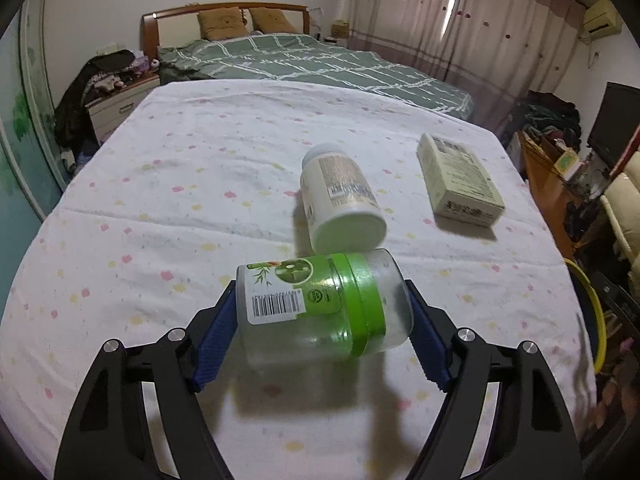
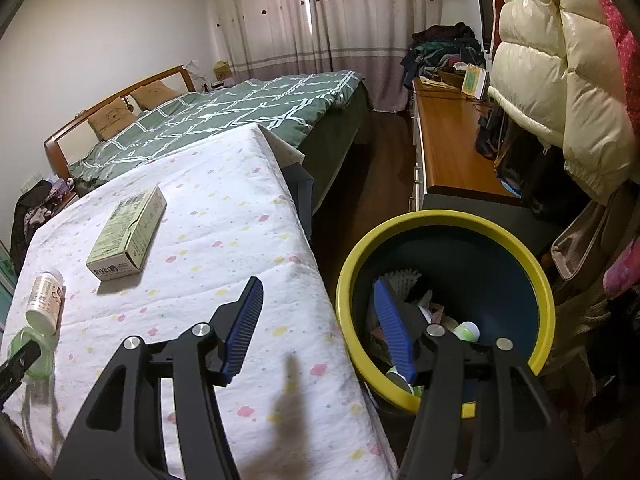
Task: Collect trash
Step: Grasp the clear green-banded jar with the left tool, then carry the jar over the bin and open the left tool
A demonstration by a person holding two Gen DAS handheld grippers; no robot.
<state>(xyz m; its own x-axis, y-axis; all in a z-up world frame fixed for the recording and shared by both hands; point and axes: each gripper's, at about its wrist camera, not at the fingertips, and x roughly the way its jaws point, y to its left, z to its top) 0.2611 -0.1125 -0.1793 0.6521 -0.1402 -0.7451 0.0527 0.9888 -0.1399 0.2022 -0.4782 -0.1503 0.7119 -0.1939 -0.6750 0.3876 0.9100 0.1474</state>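
Left hand-held gripper of mine grips the clear green-banded jar above the table; my right hand-held gripper gapes open beside the yellow-rimmed bin.

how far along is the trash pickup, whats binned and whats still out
Done: several items already lie in the yellow-rimmed bin. In hand: the left claw grips the clear green-lidded jar. Left: the white bottle and the flat box on the table; the right claw is open, empty.
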